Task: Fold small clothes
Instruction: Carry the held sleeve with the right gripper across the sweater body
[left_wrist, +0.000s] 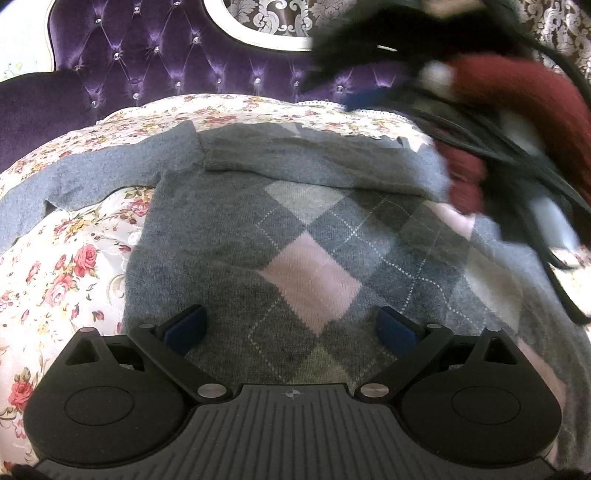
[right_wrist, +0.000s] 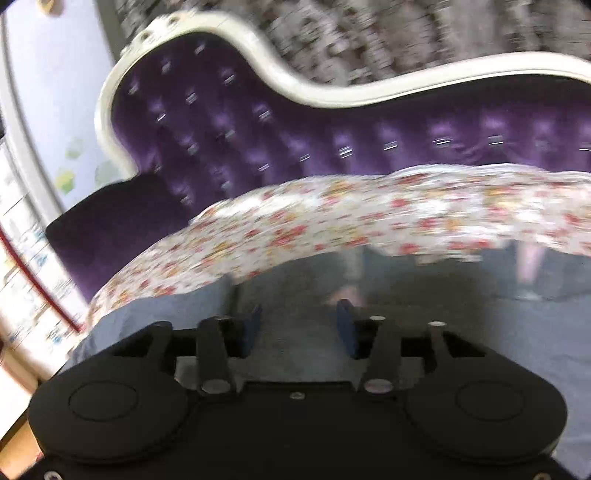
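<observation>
A small grey sweater (left_wrist: 295, 229) with pink, light grey and dark grey diamonds lies flat on the floral bedsheet (left_wrist: 66, 266). One sleeve (left_wrist: 92, 173) stretches out to the left, and the other sleeve (left_wrist: 314, 162) is folded across the chest. My left gripper (left_wrist: 291, 328) hovers open over the sweater's lower part, nothing between its blue pads. In the blurred right wrist view, my right gripper (right_wrist: 299, 326) stands with its jaws apart over the grey sweater (right_wrist: 406, 295) near its top edge. No cloth shows between them.
A purple tufted headboard (left_wrist: 166, 62) with a white frame (right_wrist: 258, 48) rises behind the bed. A person's dark red sleeve (left_wrist: 517, 88) and black cables (left_wrist: 517, 192) cross the upper right of the left wrist view, blurred. Floral sheet (right_wrist: 295, 229) borders the sweater.
</observation>
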